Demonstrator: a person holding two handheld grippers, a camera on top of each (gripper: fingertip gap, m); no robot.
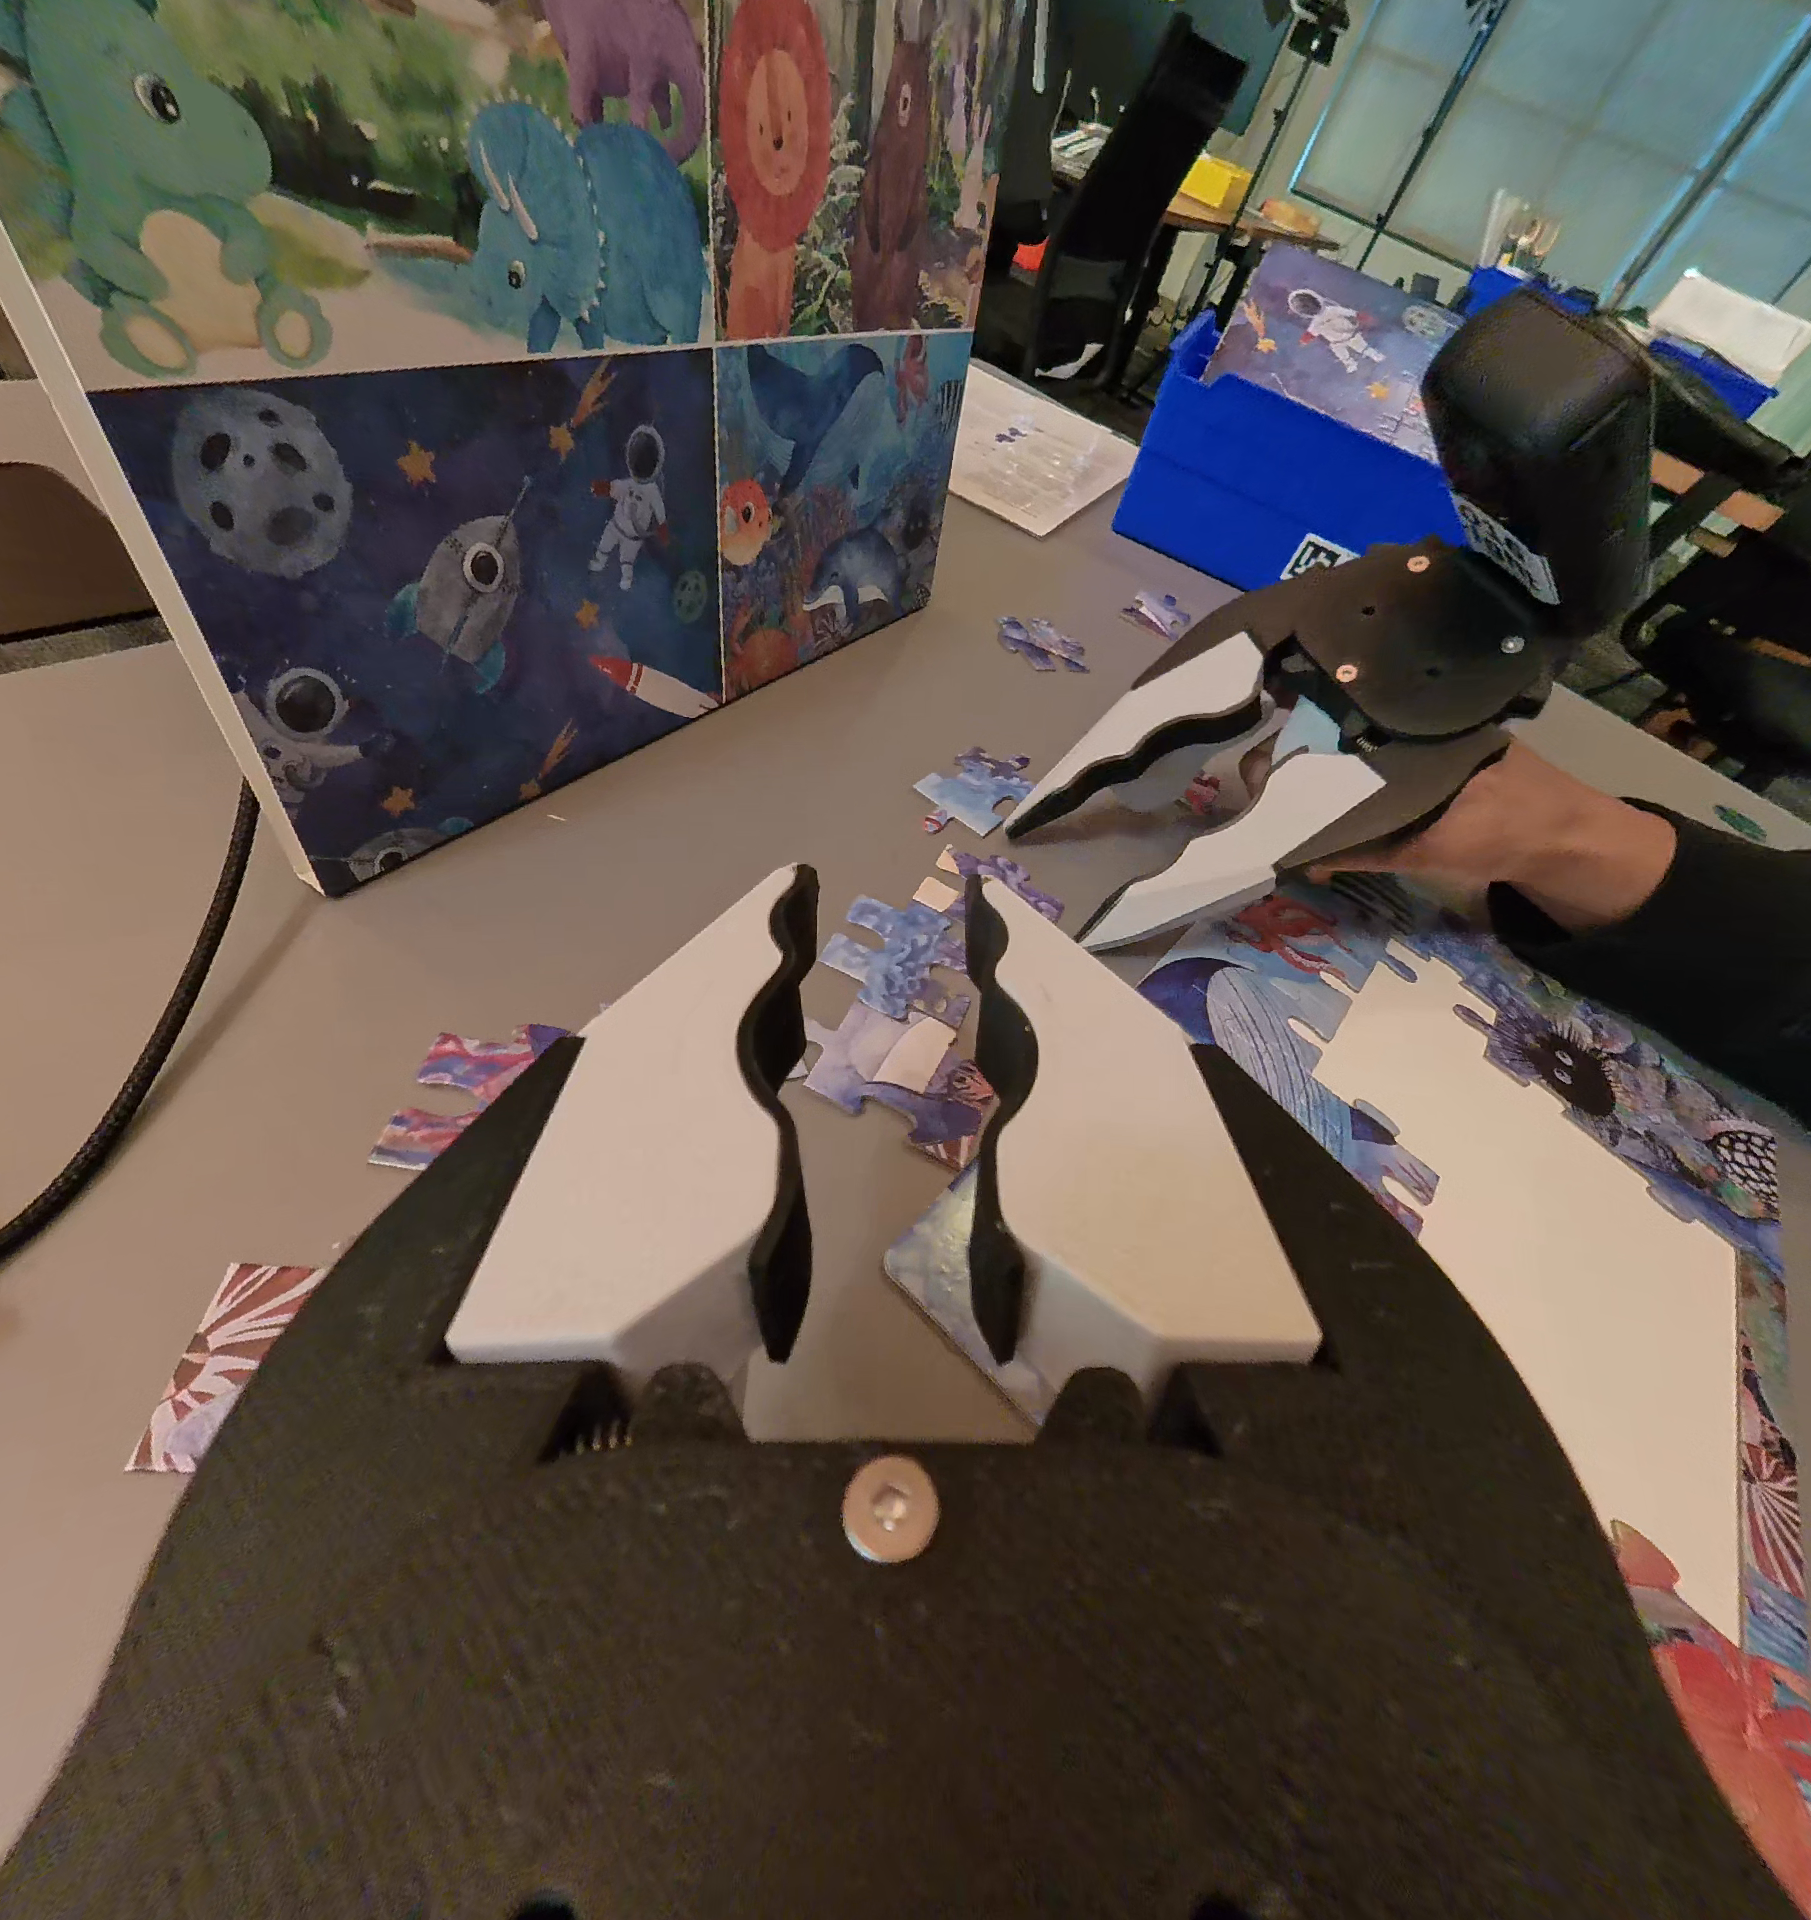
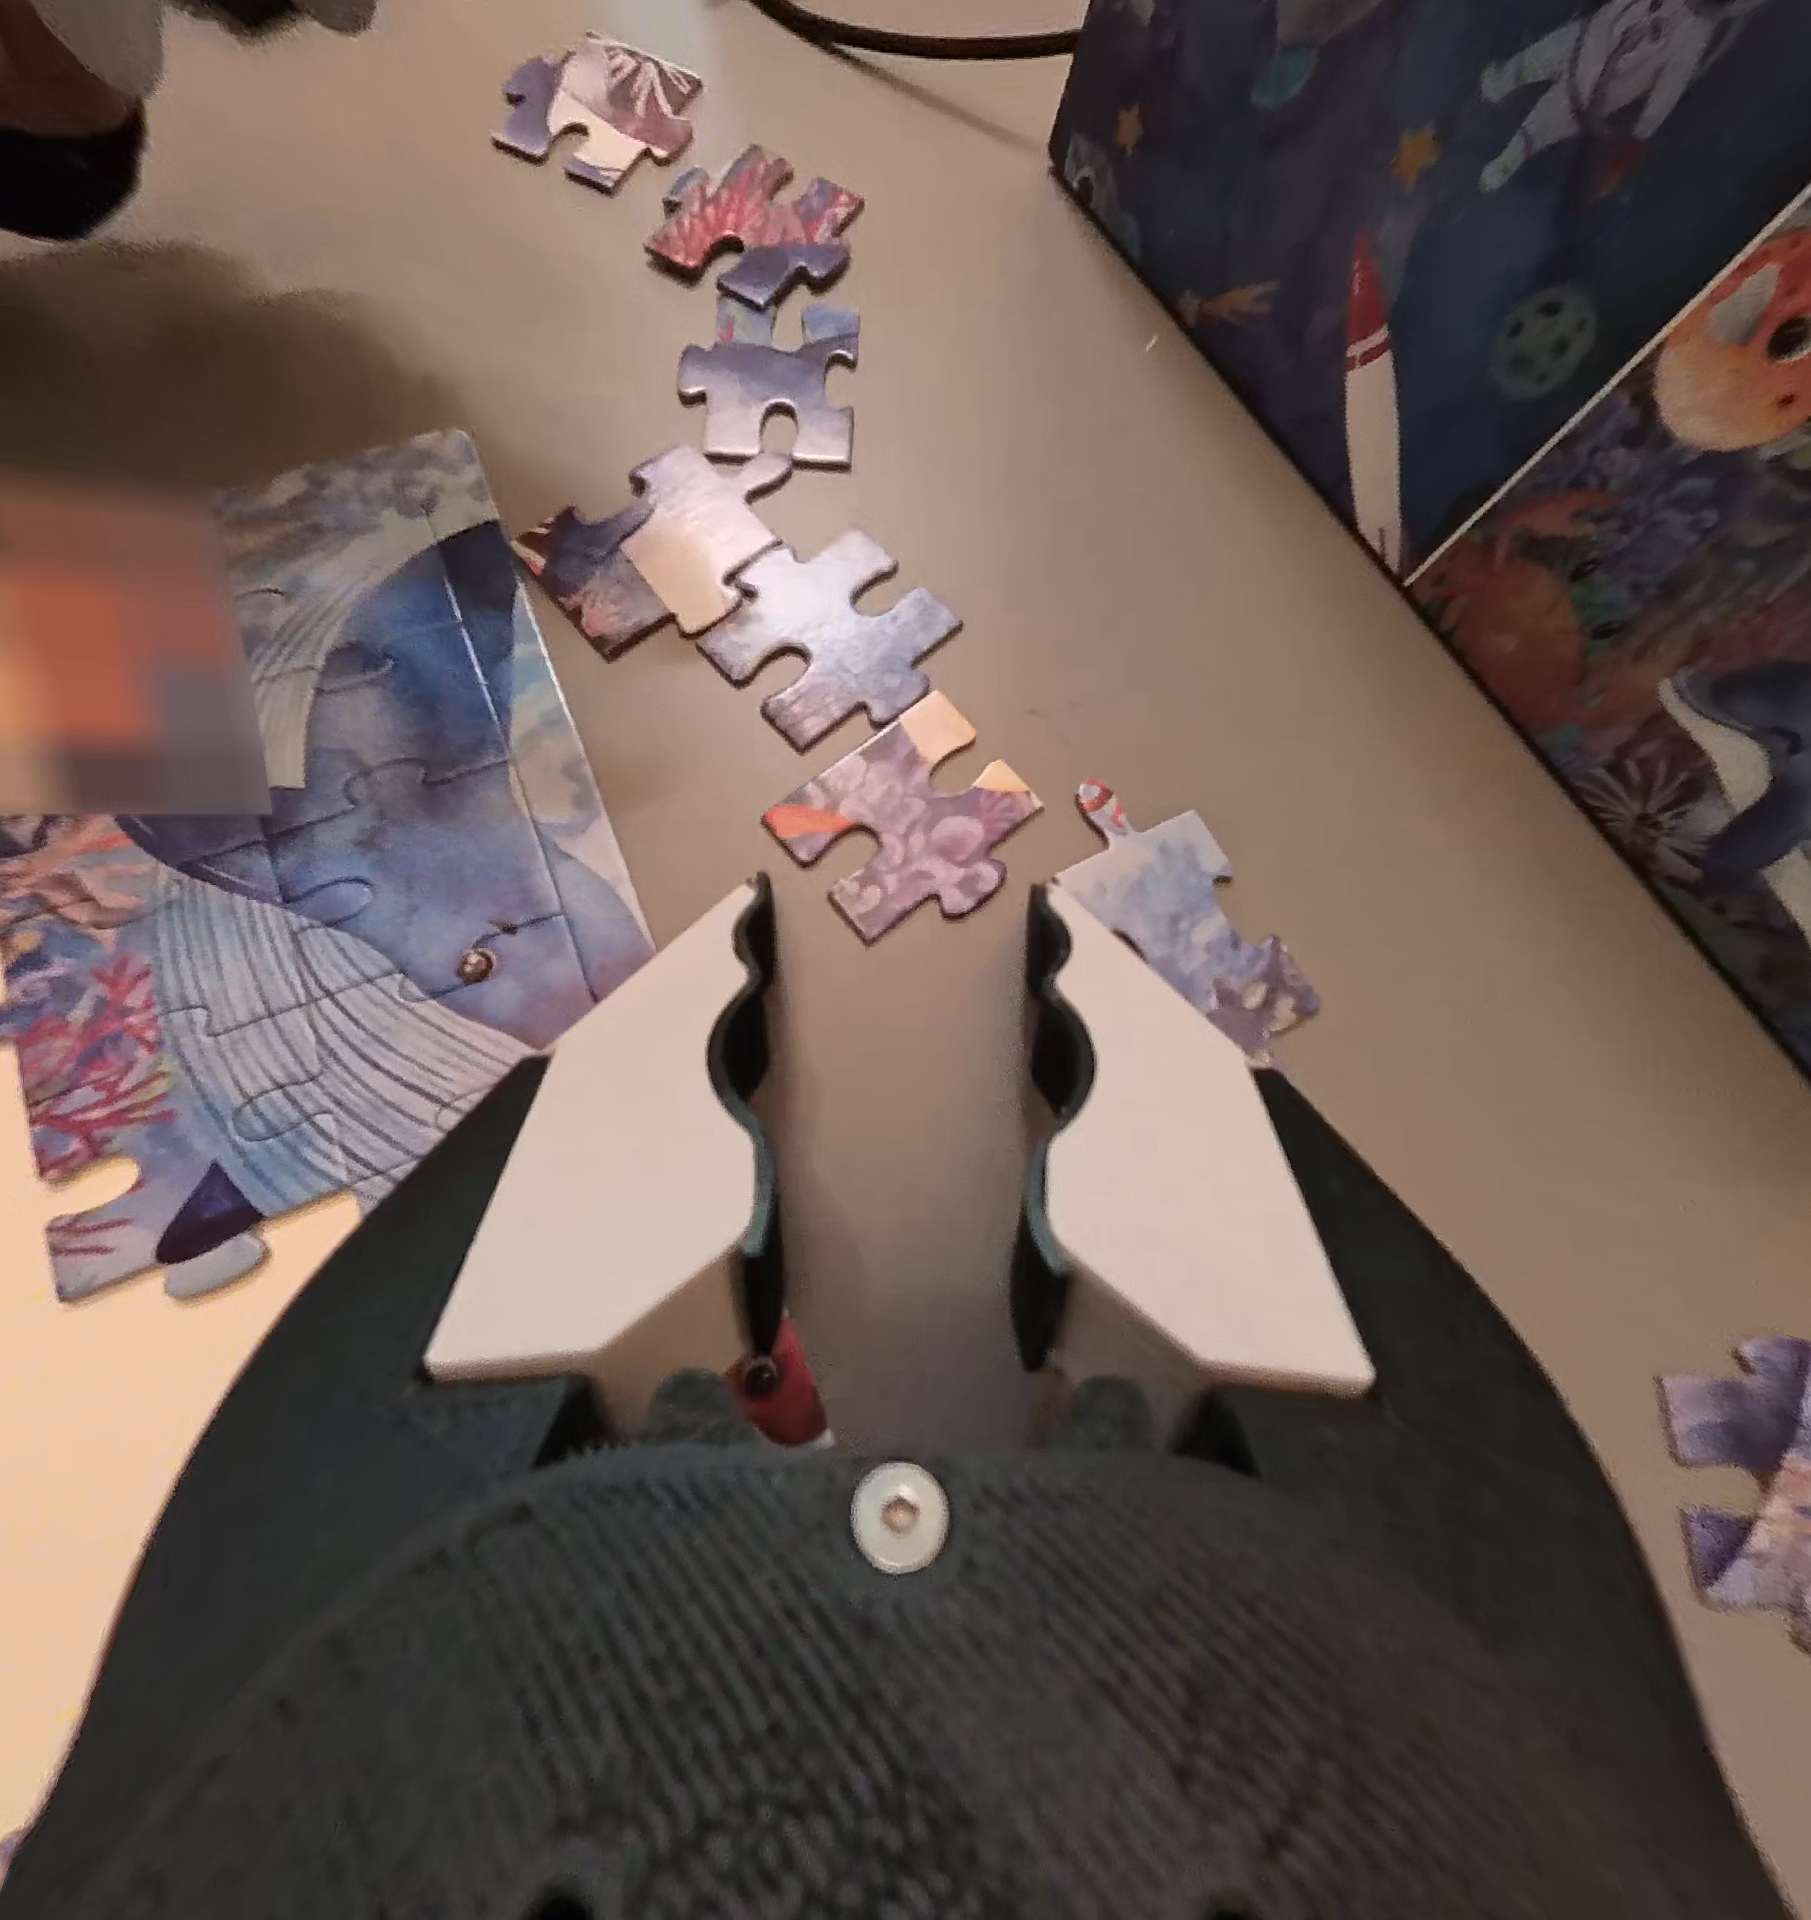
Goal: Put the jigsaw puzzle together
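The partly built sea puzzle [image 1: 1244, 997] lies on a white board [image 1: 1555, 1299], with its border and a whale section [image 2: 361, 831] joined. My left gripper [image 1: 888, 881] is open and empty above the puzzle's near corner, with loose blue pieces [image 1: 901, 997] ahead between its fingers. My right gripper [image 2: 899, 891] is open and low over the table, and it also shows in the left wrist view [image 1: 1052, 883]. A purple loose piece [image 2: 901, 831] lies just past its fingertips. A light blue piece [image 2: 1192, 935] lies beside its right finger. A red piece [image 2: 787, 1382] shows under its base.
The picture-covered puzzle box [image 1: 465, 582] stands at the back left, close to the loose pieces. Pink pieces [image 1: 465, 1091] lie left of my left gripper. A black cable [image 1: 153, 1039] curves at the left. A blue bin [image 1: 1275, 468] and a paper sheet [image 1: 1046, 447] are behind. My right fingertips sit around 15 centimeters from my left ones. The whale section [image 2: 361, 831] lies around 8 centimeters away from my right fingertips.
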